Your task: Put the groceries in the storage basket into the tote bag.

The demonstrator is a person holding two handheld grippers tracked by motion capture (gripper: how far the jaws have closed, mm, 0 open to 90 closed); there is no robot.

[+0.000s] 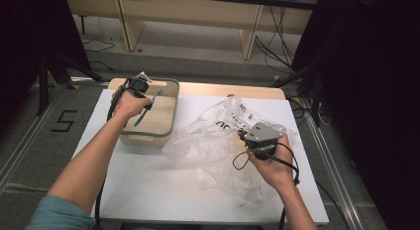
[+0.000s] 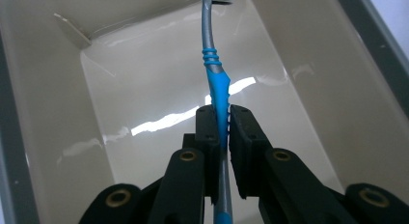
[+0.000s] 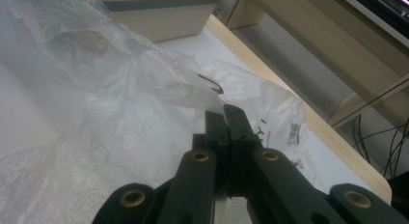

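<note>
On the clear crinkled plastic bag (image 1: 223, 141), black printed letters and small barcode-like labels are seen, but none can be read; a "5" is marked on the floor left of the white-topped counter (image 1: 148, 185). The blue and grey toothbrush (image 2: 215, 84) is held above the inside of the cream rectangular plastic tub with a grey rim (image 1: 168, 122), which stands at the far left of the counter. In the left gripper view the toothbrush's long axis runs straight away from the jaws, its bristled head pointed toward the tub's far wall and the end of its handle passing back between the jaws. In the high view it lies slanted over the tub, head toward the tub's far rim. The left gripper (image 2: 221, 122) is seen with its jaws pinching the blue grip section of the handle. The right gripper (image 3: 226, 122), to the right of the tub, is seen with its jaws pressed together on a fold of the bag, which is spread on the counter beside the tub.
</note>
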